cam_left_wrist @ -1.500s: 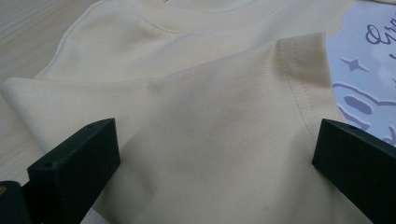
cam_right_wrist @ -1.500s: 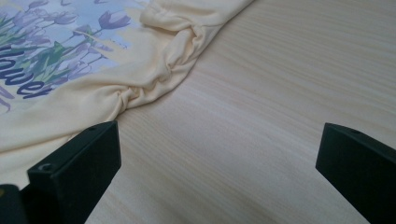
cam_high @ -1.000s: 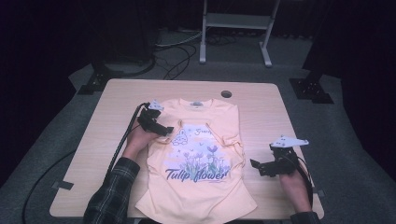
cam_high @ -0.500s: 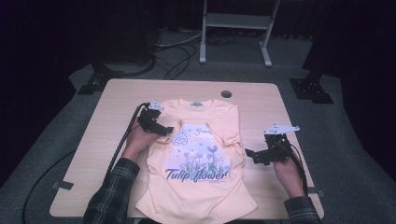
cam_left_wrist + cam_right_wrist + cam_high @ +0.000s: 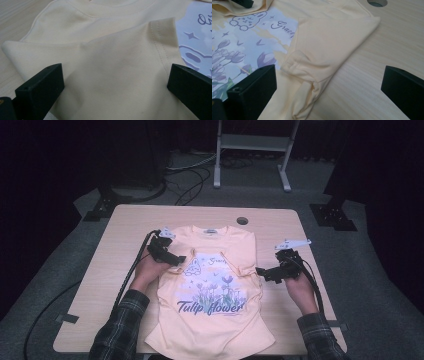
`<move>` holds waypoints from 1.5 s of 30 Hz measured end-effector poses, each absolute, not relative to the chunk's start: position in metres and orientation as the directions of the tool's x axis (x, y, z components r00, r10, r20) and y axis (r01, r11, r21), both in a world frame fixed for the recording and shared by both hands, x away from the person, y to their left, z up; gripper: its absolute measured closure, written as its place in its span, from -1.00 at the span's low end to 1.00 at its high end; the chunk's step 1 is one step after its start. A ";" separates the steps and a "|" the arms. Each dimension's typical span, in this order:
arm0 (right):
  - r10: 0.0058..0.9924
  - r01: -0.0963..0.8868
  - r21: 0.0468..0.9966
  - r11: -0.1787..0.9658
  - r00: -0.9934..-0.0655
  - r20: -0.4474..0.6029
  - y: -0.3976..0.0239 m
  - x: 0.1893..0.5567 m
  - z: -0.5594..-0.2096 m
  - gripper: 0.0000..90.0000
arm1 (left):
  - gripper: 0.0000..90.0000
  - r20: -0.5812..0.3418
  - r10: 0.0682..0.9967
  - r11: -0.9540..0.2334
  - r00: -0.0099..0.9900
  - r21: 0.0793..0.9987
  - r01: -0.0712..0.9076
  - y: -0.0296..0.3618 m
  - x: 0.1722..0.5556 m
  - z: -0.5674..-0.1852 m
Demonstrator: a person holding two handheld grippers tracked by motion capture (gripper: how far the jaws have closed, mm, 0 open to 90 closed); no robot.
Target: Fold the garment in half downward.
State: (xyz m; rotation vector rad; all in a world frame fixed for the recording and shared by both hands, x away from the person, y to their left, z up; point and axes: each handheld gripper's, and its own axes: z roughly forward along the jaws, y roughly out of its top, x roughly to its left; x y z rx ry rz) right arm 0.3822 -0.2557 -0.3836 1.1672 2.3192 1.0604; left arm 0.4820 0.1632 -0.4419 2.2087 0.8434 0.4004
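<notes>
A pale yellow T-shirt (image 5: 210, 320) with a purple tulip print lies flat, front up, on the wooden table (image 5: 125, 230). Both sleeves are folded in over the chest. My left gripper (image 5: 176, 258) rests open on the shirt's left shoulder. The folded left sleeve (image 5: 112, 65) lies between its wide-apart jaws, left gripper (image 5: 115, 90). My right gripper (image 5: 263, 272) sits open at the shirt's right edge. In its own view the right gripper (image 5: 329, 90) straddles the crumpled end of the folded right sleeve (image 5: 324, 47) and bare wood.
A round hole (image 5: 242, 221) in the tabletop lies beyond the collar. Bare wood runs along both sides of the shirt. Behind the table stand a metal frame (image 5: 250, 150), floor cables (image 5: 190, 175) and dark stand feet (image 5: 332, 215).
My right gripper has moved forward and left from the table's right side to the shirt's right edge. The left gripper and the shirt have stayed put.
</notes>
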 end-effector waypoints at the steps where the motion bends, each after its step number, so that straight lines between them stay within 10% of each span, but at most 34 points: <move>1: 0.791 0.535 0.750 0.388 -0.611 0.028 -0.255 0.384 -0.383 -1.00 | -1.00 0.030 0.676 -0.521 0.737 0.726 0.449 0.163 0.482 -0.442; 45: 0.751 0.548 0.694 0.467 -0.660 0.016 -0.201 0.472 -0.413 -0.94 | -1.00 0.030 0.676 -0.521 0.736 0.725 0.450 0.163 0.482 -0.442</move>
